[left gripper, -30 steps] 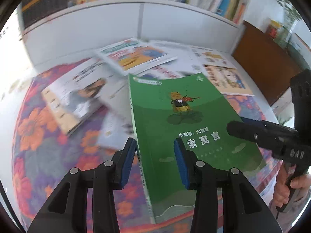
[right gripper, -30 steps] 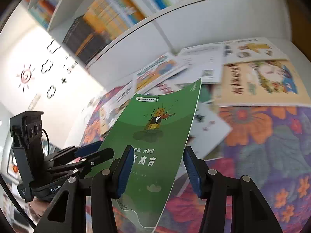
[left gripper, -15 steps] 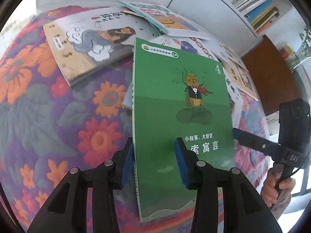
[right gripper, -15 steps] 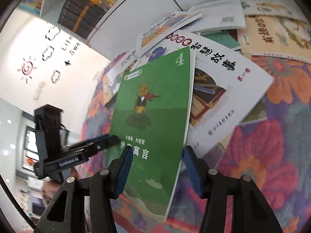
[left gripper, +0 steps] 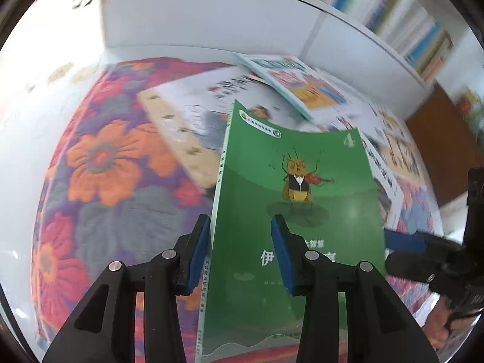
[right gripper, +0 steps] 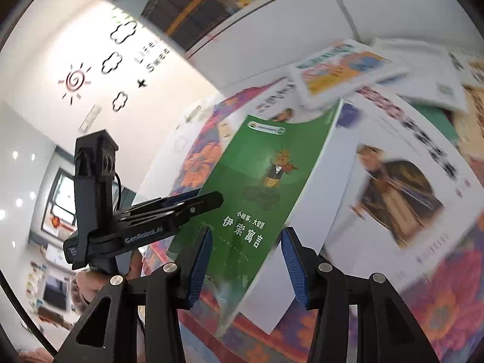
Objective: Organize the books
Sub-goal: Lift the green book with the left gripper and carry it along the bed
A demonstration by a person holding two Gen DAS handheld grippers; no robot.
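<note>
The green book [left gripper: 296, 211] is up off the flowery table cloth [left gripper: 115, 181], tipped, with its top end pointing away toward the white shelf wall [left gripper: 211, 15]. Its long side runs straight out from both claws, so each claw looks along the book from its bottom end.

The left gripper [left gripper: 240, 254] has the book. Its blue pads sit one on each side of the book near the spine, and it pinches there. The spine runs right beside the left pad.

The right gripper [right gripper: 245, 266] comes at the same bottom end from the other side. Its jaws have just been closing, and the low part of the book is between them, with the book's loose page edge close to the right-hand pad. The pads do not seem to squeeze the book yet.

So the left hand is the one that carries it. The right one most likely needs to slide a bit toward the page edge to help steady it. More books [right gripper: 393, 196] lie flat on the cloth behind, waiting.
</note>
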